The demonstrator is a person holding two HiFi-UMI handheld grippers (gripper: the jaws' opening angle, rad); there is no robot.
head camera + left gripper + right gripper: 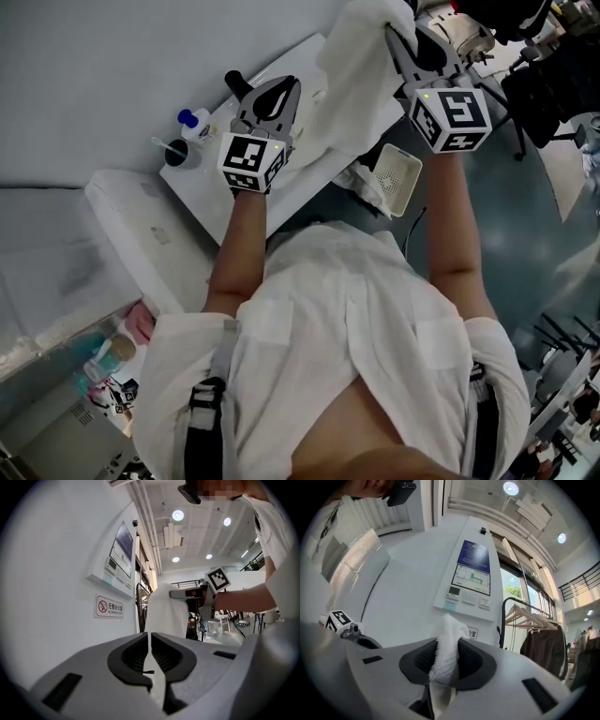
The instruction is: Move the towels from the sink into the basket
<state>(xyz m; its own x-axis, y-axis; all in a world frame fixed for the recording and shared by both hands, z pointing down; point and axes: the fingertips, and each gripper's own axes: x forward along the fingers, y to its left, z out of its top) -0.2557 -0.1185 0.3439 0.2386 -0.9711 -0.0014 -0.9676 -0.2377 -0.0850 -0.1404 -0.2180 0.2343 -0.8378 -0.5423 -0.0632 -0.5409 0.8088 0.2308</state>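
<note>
**Aloft, one towel is clamped in the right gripper**

Nearest the head camera, a white shirt (347, 309) fills the lower frame, and two bare forearms are stretched forward from it. The left gripper (281, 94) is held over the white desk (225, 202). In its own view its jaws are drawn almost together, with only a thin pale slit left between them. Whether any cloth is pinched in that slit cannot be told.

A white perforated basket (398, 173) is seen just past the desk's edge, below the right forearm. On the desk, a dark cup (175, 155) and a blue-capped bottle (194, 119) are set side by side to the left of the left gripper. A black faucet (239, 84) is placed just beyond them.

Farther out and to the right, the right gripper (398, 37) is raised, and its jaws are clenched on a white towel (361, 75). In the right gripper view, a bunched fold of terry is pressed between the pads and sticks up above them. The rest of the cloth is draped down over the desk, clear of the basket.

Behind it, a wall panel (471, 576) and a clothes rail (529, 616) with hangers are shown.
</note>
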